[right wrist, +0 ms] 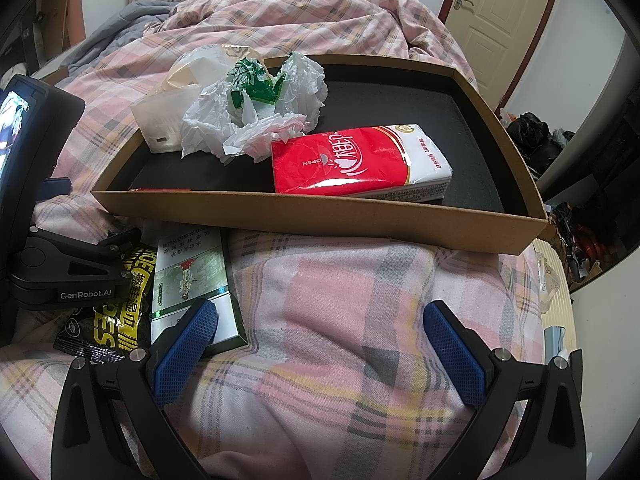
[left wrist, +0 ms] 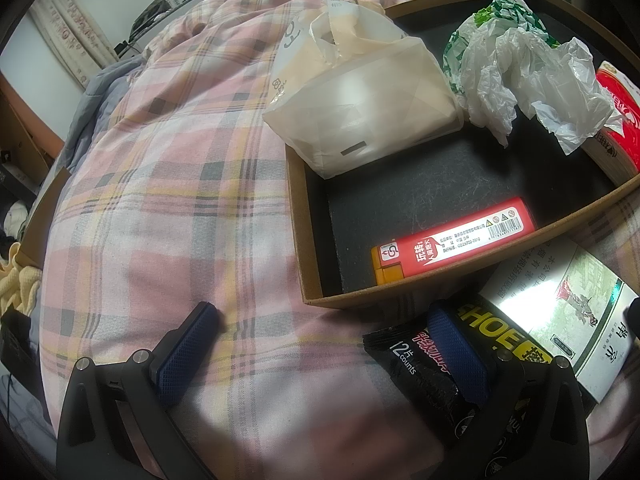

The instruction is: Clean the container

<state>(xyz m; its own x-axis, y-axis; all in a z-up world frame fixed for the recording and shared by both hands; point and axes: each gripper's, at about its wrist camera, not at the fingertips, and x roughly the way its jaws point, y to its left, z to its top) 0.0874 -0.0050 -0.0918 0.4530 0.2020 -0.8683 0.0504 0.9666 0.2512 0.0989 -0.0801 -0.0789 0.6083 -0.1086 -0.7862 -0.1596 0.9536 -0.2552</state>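
Note:
A shallow cardboard box [left wrist: 298,240] [right wrist: 320,216] with a black floor rests on the plaid quilt. It holds a red lighter [left wrist: 452,240], a white bag [left wrist: 360,112] [right wrist: 164,120], a crumpled plastic bag [left wrist: 512,68] [right wrist: 256,108] and a red tissue pack [left wrist: 616,120] [right wrist: 356,164]. Outside its near wall lie a black wipes pack [left wrist: 416,368] [right wrist: 116,312] and a white-green carton [left wrist: 568,304] [right wrist: 188,276]. My left gripper [left wrist: 324,340] is open, one finger over the wipes pack. The right gripper [right wrist: 320,340] is open over the quilt, one finger over the carton's corner.
The pink plaid quilt [right wrist: 340,300] is bunched up behind the box, with a grey blanket [right wrist: 136,12] at the far left. A door [right wrist: 492,12] stands at the back right, and dark clutter [right wrist: 536,136] lies on the floor beside the bed.

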